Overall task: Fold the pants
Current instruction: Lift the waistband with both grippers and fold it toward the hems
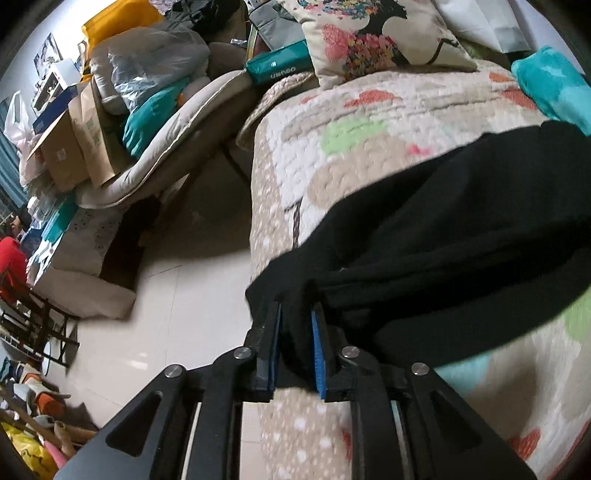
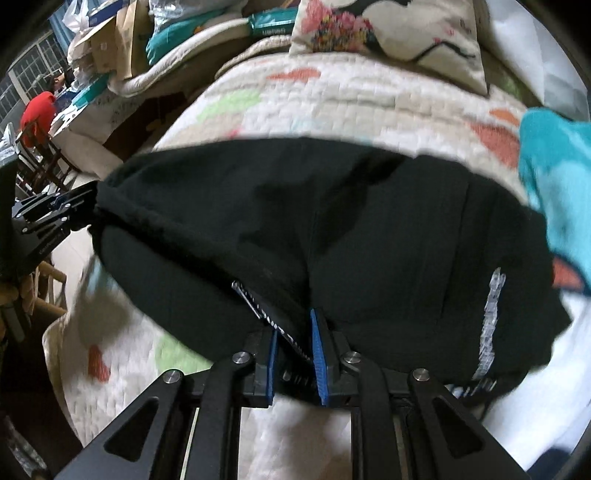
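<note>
One pair of black pants (image 2: pixel 332 229), doubled over with white lettering, hangs pinched between left gripper (image 1: pixel 297 325) and right gripper (image 2: pixel 293 332), over one quilt (image 1: pixel 388 122).

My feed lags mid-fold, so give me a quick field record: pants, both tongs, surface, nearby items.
pants: black pants, bunched on the bed
left tongs: shut on pants edge
right tongs: shut on pants edge with white lettering
surface: patterned quilt
nearby: floral pillow behind; teal cloth right of the pants

One pair of black pants (image 2: pixel 332 221), two grippers (both seen from the right wrist), perhaps one pillow (image 1: pixel 384 33).
</note>
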Tool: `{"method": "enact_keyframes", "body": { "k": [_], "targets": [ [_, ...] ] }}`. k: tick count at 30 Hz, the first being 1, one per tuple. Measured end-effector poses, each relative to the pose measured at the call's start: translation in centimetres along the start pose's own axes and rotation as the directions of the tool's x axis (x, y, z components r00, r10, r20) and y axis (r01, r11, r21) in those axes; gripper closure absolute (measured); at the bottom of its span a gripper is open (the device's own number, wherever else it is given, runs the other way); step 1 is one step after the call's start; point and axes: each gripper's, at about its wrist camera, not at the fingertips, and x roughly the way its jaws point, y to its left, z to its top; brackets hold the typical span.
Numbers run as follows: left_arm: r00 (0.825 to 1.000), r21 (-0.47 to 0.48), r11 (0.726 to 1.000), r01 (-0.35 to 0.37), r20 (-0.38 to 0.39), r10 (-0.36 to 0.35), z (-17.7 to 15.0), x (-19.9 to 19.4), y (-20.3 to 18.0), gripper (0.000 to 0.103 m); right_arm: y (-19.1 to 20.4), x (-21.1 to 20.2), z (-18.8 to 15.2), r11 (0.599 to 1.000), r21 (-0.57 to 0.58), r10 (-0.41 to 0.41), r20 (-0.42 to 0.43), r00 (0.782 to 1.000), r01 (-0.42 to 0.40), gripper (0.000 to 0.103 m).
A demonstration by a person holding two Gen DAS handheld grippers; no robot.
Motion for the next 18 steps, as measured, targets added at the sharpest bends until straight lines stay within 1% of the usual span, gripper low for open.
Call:
{"method": "enact_keyframes", "body": {
  "k": [1, 3, 4, 5, 6, 7, 8, 9, 10, 11, 12, 13, 15, 16, 17, 18],
  "targets": [
    [1.0, -0.01, 1.0, 0.003, -0.009, -0.003, -0.3, -0.1, 0.2, 0.079, 0.1, 0.0, -0.4, 1.0, 0.0, -0.001, -0.005, 1.0, 0.001, 0.085],
    [1.0, -0.056, 0.998, 0.023, -0.018, -0.024, -1.0, -0.6, 1.1, 0.067, 0.3, -0.1, -0.8, 1.0, 0.002, -0.002, -0.011, 1.0, 0.002, 0.084],
    [0.999, -0.084, 0.996, 0.04, -0.018, -0.042, -1.2, -0.8, 1.7, 0.065, 0.3, -0.1, -0.9, 1.0, -0.001, -0.003, -0.014, 1.0, 0.003, 0.083],
    [0.997, -0.121, 0.99, 0.068, -0.013, -0.07, -1.4, -1.1, 2.5, 0.063, 0.4, -0.2, -1.1, 1.0, -0.004, -0.005, -0.019, 1.0, 0.005, 0.082],
    [0.994, -0.174, 0.979, 0.11, -0.004, -0.112, -1.5, -1.4, 3.4, 0.06, 0.5, -0.3, -1.2, 1.0, -0.009, -0.014, -0.024, 1.0, 0.014, 0.082],
    [0.986, -0.239, 0.957, 0.166, 0.013, -0.168, -1.7, -1.8, 4.6, 0.059, 0.7, -0.3, -1.4, 1.0, -0.014, -0.024, -0.029, 0.999, 0.024, 0.082],
    [0.98, -0.28, 0.939, 0.199, 0.027, -0.199, -1.8, -2.0, 5.3, 0.058, 0.9, -0.4, -1.5, 0.999, -0.016, -0.032, -0.033, 0.999, 0.032, 0.081],
    [0.97, -0.339, 0.91, 0.24, 0.052, -0.237, -2.0, -2.3, 6.4, 0.058, 1.1, -0.5, -1.7, 0.999, -0.02, -0.039, -0.038, 0.999, 0.038, 0.081],
    [0.964, -0.383, 0.885, 0.264, 0.071, -0.257, -2.1, -2.4, 7.2, 0.057, 1.2, -0.6, -1.8, 0.999, -0.022, -0.04, -0.044, 0.998, 0.039, 0.074],
    [0.959, -0.418, 0.865, 0.28, 0.086, -0.269, -2.2, -2.5, 7.8, 0.056, 1.4, -0.8, -2.0, 0.999, -0.023, -0.033, -0.059, 0.998, 0.032, 0.064],
    [0.955, -0.467, 0.834, 0.294, 0.108, -0.276, -2.4, -2.6, 8.8, 0.055, 1.7, -0.9, -2.3, 0.999, -0.025, -0.025, -0.078, 0.997, 0.023, 0.058],
    [0.955, -0.493, 0.818, 0.295, 0.118, -0.273, -2.3, -2.5, 9.2, 0.055, 1.9, -1.1, -2.5, 0.999, -0.03, -0.02, -0.09, 0.996, 0.017, 0.052],
    [0.958, -0.569, 0.771, 0.286, 0.142, -0.25, -2.6, -2.5, 10.5, 0.055, 2.9, -2.2, -3.3, 0.997, -0.074, -0.027, -0.091, 0.996, 0.02, 0.051],
    [0.961, -0.614, 0.741, 0.272, 0.139, -0.238, -2.9, -2.2, 11.2, 0.055, 3.3, -2.8, -3.5, 0.996, -0.09, -0.025, -0.072, 0.997, 0.019, 0.051],
    [0.965, -0.648, 0.717, 0.255, 0.123, -0.232, -3.1, -1.7, 11.7, 0.055, 3.7, -3.5, -3.4, 0.995, -0.1, -0.018, -0.048, 0.999, 0.014, 0.051],
    [0.968, -0.671, 0.703, 0.236, 0.097, -0.232, -3.2, -1.1, 11.9, 0.055, 4.1, -4.4, -3.1, 0.995, -0.103, -0.009, -0.011, 1.0, 0.008, 0.051]
  ]
}}
